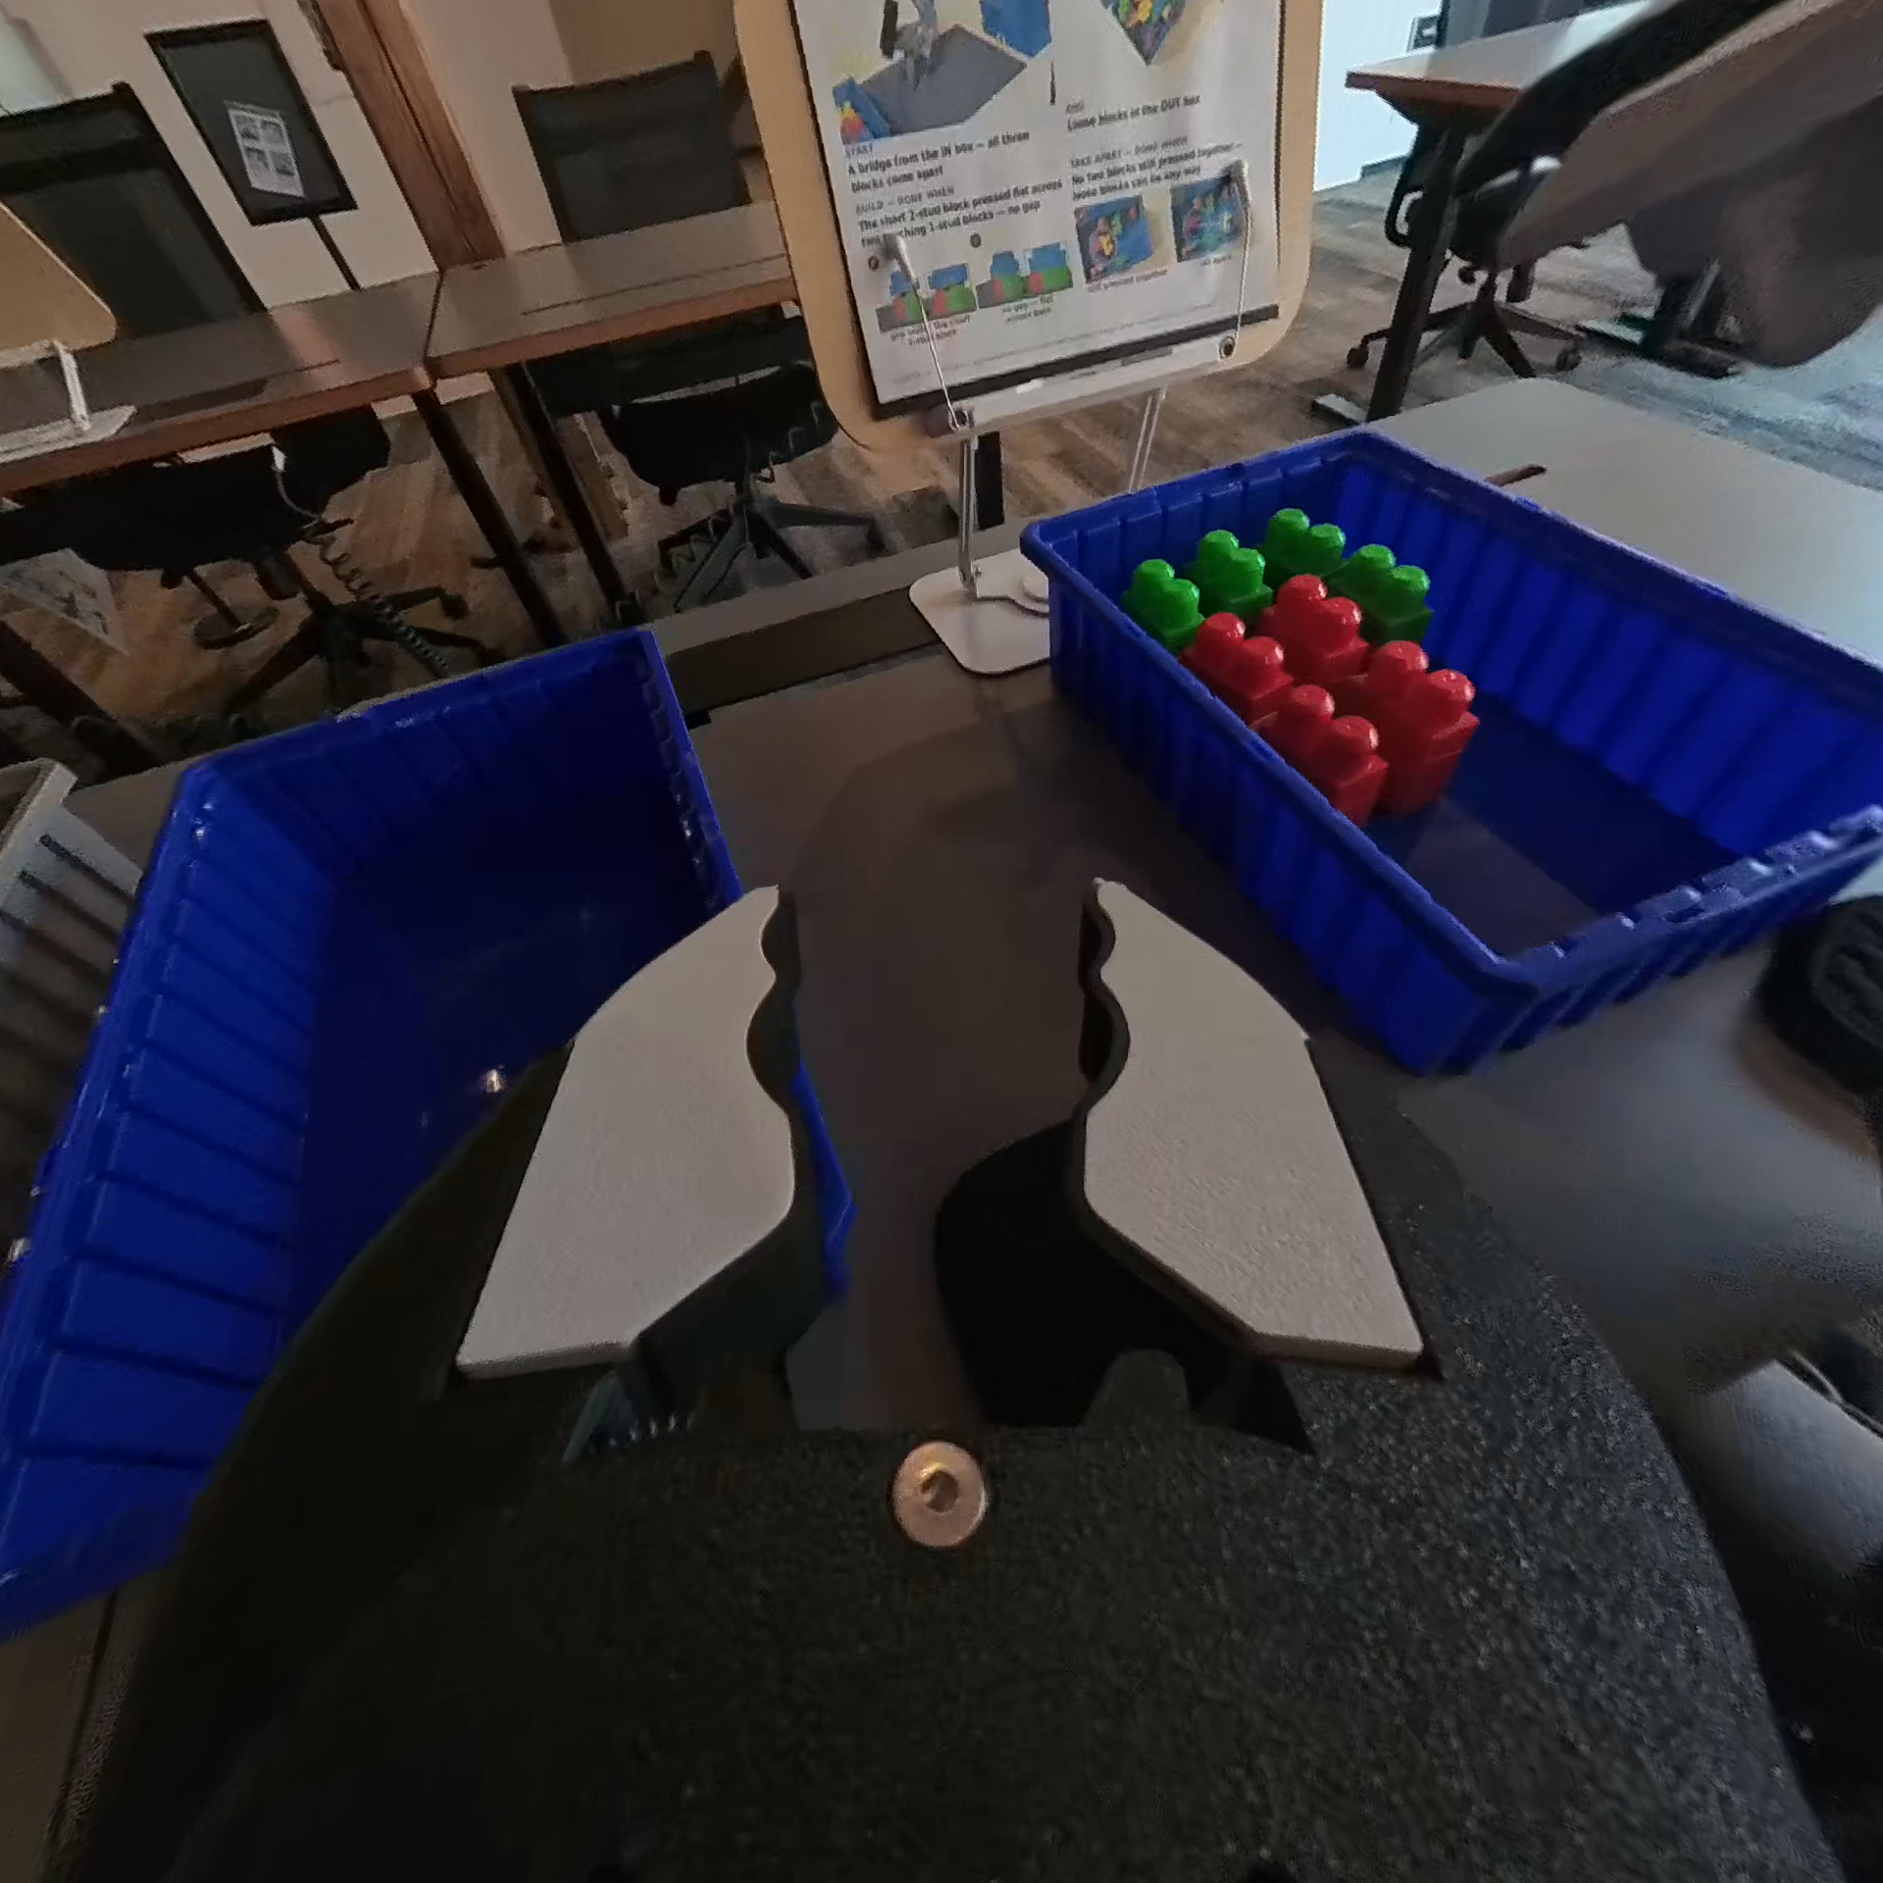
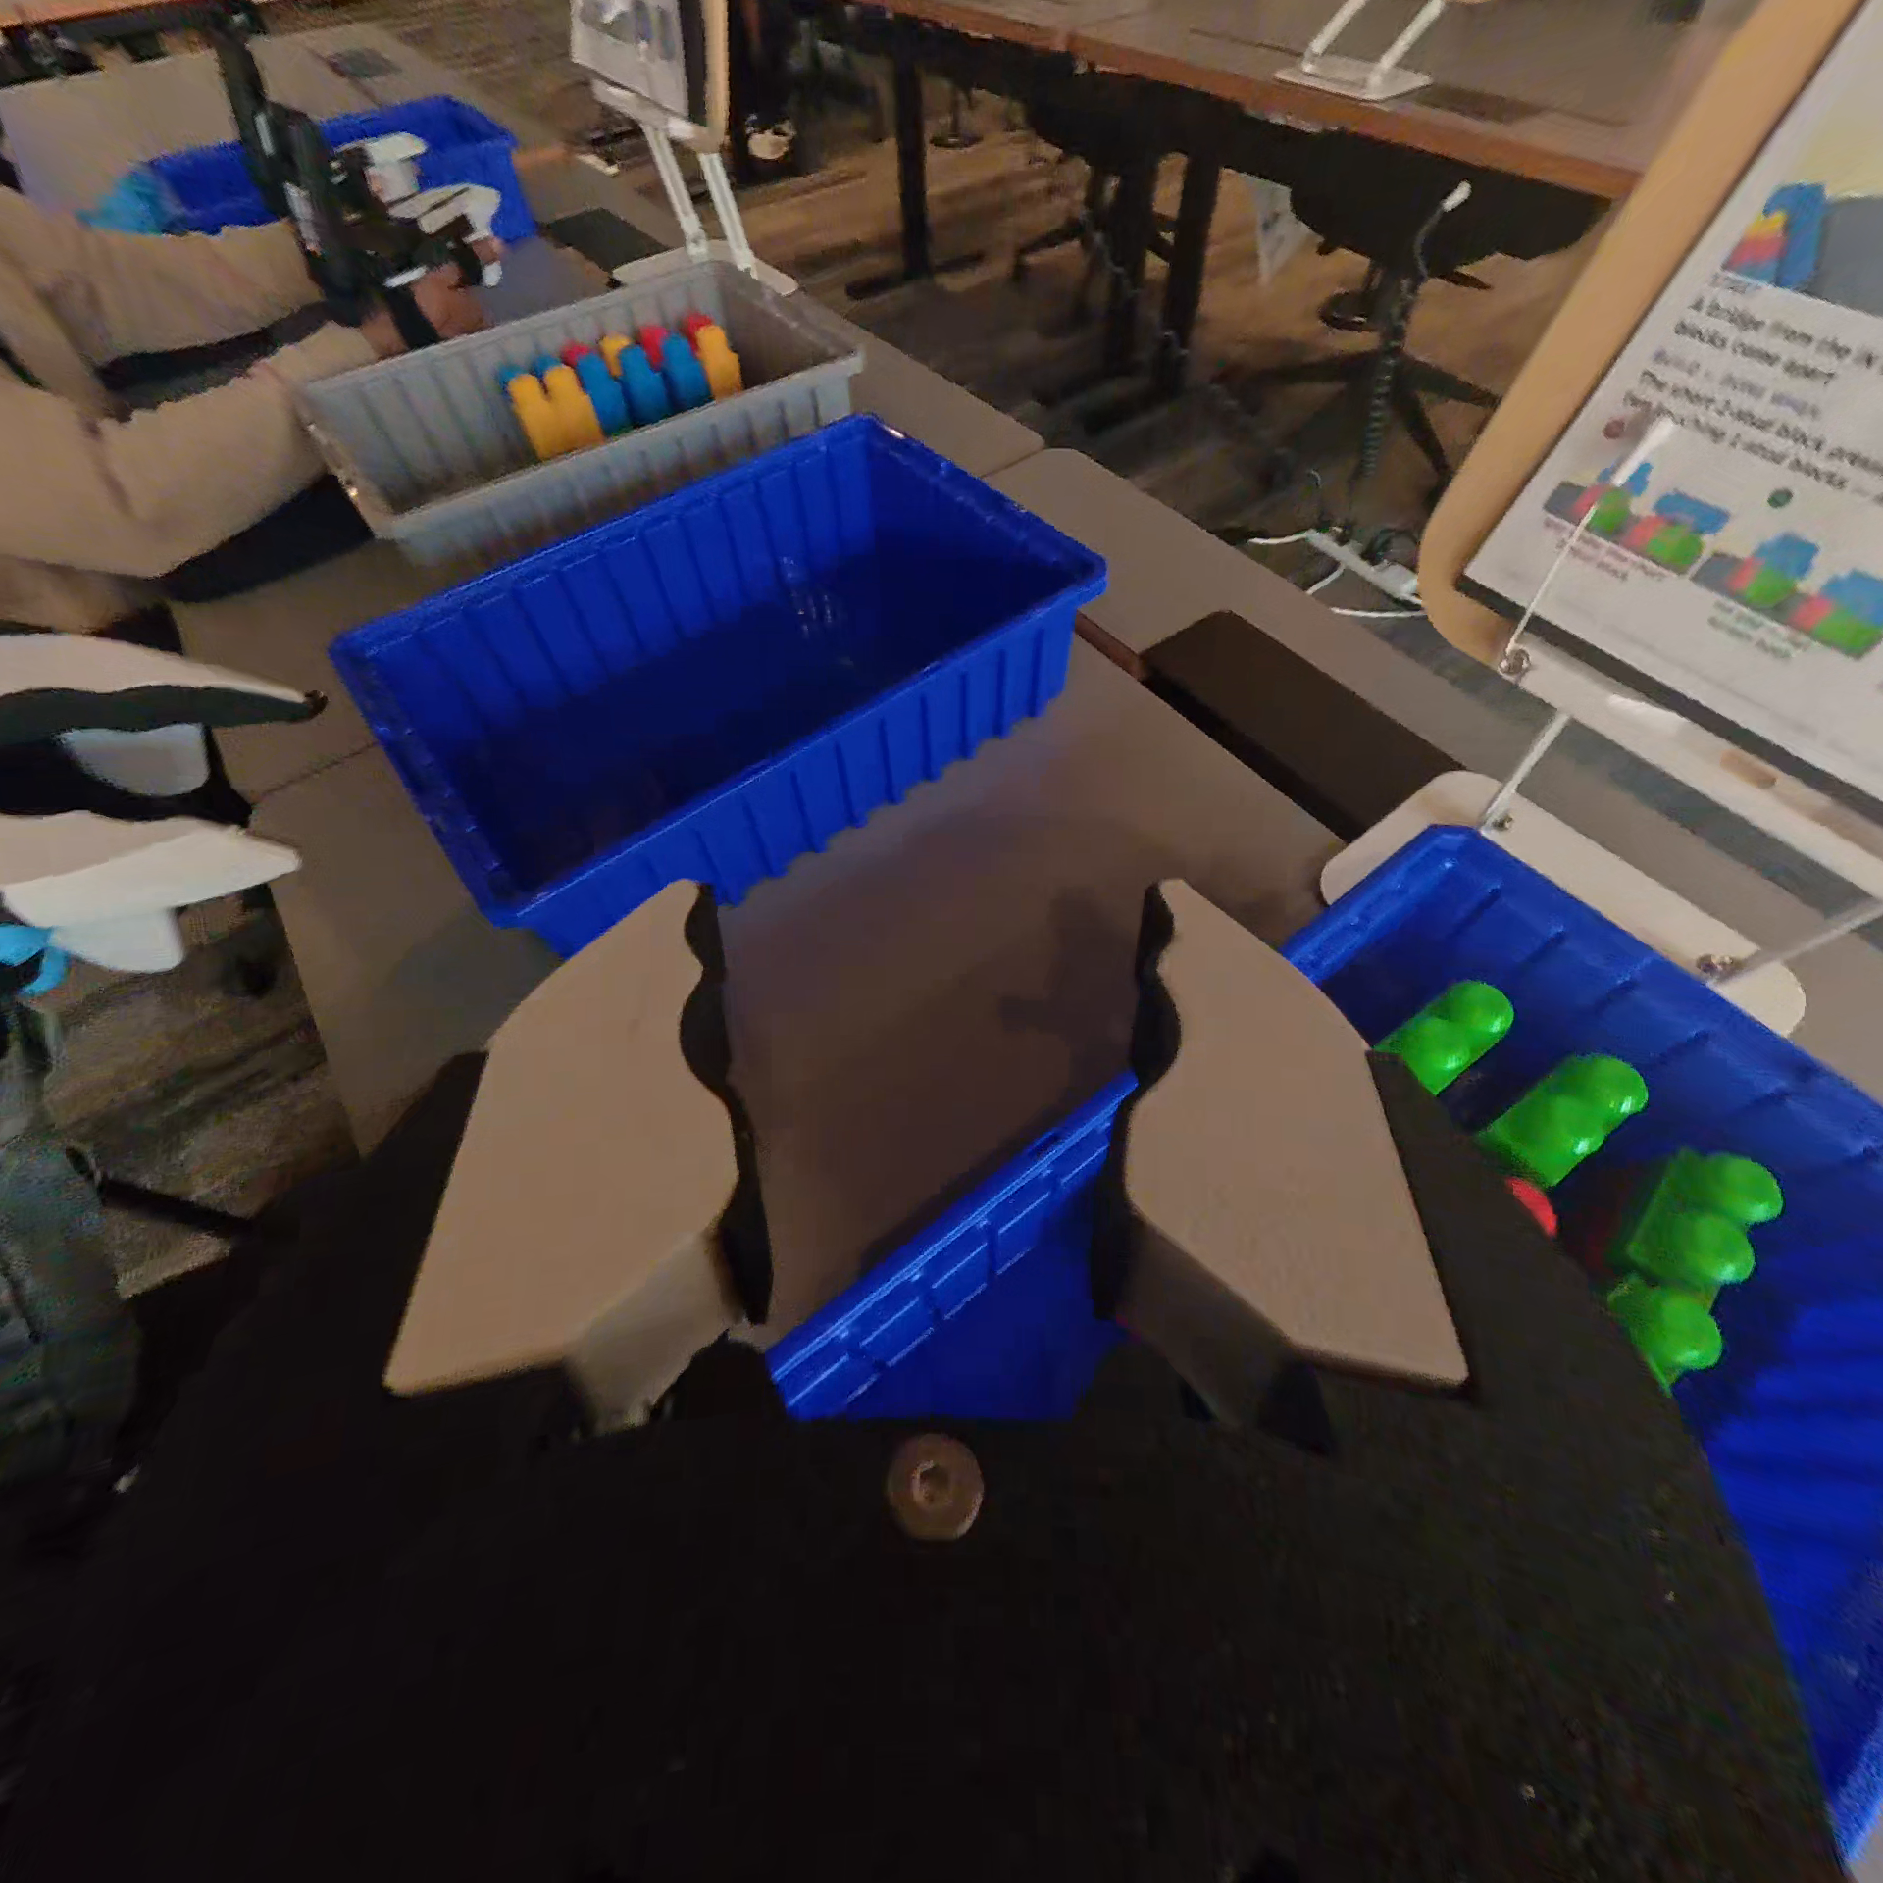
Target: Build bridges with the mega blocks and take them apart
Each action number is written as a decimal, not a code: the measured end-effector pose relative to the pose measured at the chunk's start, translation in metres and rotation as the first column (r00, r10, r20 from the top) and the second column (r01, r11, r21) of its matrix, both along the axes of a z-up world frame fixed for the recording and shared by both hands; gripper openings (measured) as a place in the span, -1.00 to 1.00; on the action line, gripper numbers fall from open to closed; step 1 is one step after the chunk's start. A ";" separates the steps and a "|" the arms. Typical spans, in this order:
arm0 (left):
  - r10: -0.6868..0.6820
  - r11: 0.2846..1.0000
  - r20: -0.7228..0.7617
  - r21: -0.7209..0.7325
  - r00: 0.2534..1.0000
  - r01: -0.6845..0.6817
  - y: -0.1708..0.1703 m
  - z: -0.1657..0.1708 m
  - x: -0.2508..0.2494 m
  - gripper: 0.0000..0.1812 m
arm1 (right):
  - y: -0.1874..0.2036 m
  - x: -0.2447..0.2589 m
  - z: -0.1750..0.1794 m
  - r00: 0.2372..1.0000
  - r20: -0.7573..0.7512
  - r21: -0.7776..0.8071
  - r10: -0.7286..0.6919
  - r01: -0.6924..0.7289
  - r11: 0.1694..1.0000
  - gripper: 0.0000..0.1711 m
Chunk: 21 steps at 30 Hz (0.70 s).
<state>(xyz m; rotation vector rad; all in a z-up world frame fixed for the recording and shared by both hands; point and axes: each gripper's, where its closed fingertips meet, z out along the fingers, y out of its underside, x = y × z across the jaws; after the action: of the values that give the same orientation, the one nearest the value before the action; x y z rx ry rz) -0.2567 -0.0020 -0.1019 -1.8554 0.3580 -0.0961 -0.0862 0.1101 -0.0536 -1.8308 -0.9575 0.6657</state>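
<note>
**A:** Where are the blocks from your seat?

**B:** I see them in the blue bin on the right (image 1: 1274, 815), bunched at its far left corner. The green blocks (image 1: 1279, 576) stand in the far row, the red blocks (image 1: 1335, 693) just in front of them, touching, studs up. The rest of that bin's floor is bare blue.

**A:** And your tools?

**B:** My left gripper (image 1: 937, 907) hangs over the dark table (image 1: 917, 795), between the two bins, fingers apart with nothing between them. The blocks lie ahead of it and to the right, well apart from its tips. Its left finger overlaps the near right corner of the blue bin on the left (image 1: 306, 1019), which holds nothing I can see.

**A:** The right one?

**B:** My right gripper (image 2: 932, 907) is tilted down over the near left rim of the block bin, jaws wide, gripping nothing. The green blocks sit just past its right finger (image 2: 1274, 1172), and only a sliver of red shows beside them.

**A:** Anything farther out?

**B:** An instruction board (image 1: 1039, 194) on a stand behind the bins, and a grey bin (image 2: 408, 448) of yellow, blue and red blocks at far left, where another person (image 2: 153, 408) holds a gripper.
</note>
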 end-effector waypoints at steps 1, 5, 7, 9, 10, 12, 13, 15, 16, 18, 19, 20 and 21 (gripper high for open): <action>0.015 1.000 0.007 0.014 1.000 -0.015 0.003 0.002 0.001 -0.41 | -0.001 0.000 0.001 1.000 0.000 0.008 0.025 -0.025 1.000 -0.07; 0.069 0.995 0.018 0.068 0.997 -0.070 0.012 0.004 0.004 -0.41 | 0.000 0.008 0.001 0.998 -0.018 0.082 0.067 -0.066 0.994 -0.11; 0.089 0.993 0.032 0.080 0.996 -0.091 0.015 0.003 0.005 -0.42 | 0.004 0.022 -0.006 0.998 0.032 0.104 0.049 -0.052 0.993 -0.11; 0.094 0.992 0.055 0.078 0.994 -0.098 0.018 0.004 0.008 -0.42 | 0.011 0.039 -0.008 0.998 0.069 0.129 0.013 -0.021 0.991 -0.13; 0.098 0.992 0.069 0.070 0.993 -0.103 0.020 0.004 0.010 -0.42 | 0.015 0.048 -0.009 0.997 0.081 0.136 -0.005 -0.006 0.991 -0.14; 0.114 0.993 0.061 0.036 0.992 -0.117 0.023 0.001 0.013 -0.42 | 0.016 0.060 -0.012 0.992 0.120 0.145 0.028 -0.045 0.988 -0.11; 0.141 0.990 0.039 0.010 0.989 -0.141 0.024 -0.003 0.011 -0.42 | 0.020 0.065 -0.010 0.995 0.099 0.141 0.028 -0.041 0.989 -0.10; 0.193 0.981 -0.024 -0.028 0.981 -0.194 0.024 -0.007 0.005 -0.39 | 0.033 0.076 -0.006 1.000 0.026 0.099 -0.014 0.011 0.995 -0.14; 0.208 0.977 -0.053 -0.031 0.977 -0.210 0.023 -0.007 0.003 -0.39 | 0.037 0.079 -0.009 1.000 0.026 0.078 -0.008 0.006 0.997 -0.13; 0.219 0.974 -0.087 -0.043 0.972 -0.224 0.020 -0.007 -0.001 -0.39 | 0.046 0.087 -0.017 0.999 0.051 0.031 -0.013 0.011 0.999 -0.10; 0.219 0.973 -0.097 -0.052 0.971 -0.224 0.018 -0.007 -0.002 -0.39 | 0.051 0.091 -0.018 0.998 0.055 0.019 -0.032 0.031 0.999 -0.10; 0.217 0.973 -0.105 -0.056 0.970 -0.224 0.015 -0.006 -0.003 -0.39 | 0.055 0.095 -0.018 0.997 0.067 0.019 -0.050 0.049 0.999 -0.11; 0.219 0.973 -0.111 -0.054 0.969 -0.226 0.013 -0.004 -0.004 -0.39 | 0.059 0.098 -0.017 0.993 0.095 0.030 -0.070 0.067 0.997 -0.11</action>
<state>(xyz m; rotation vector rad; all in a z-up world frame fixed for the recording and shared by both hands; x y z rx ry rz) -0.2606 0.0106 -0.1064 -1.9581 0.2187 0.1450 0.0120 0.1691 -0.0703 -1.8769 -0.9571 0.5248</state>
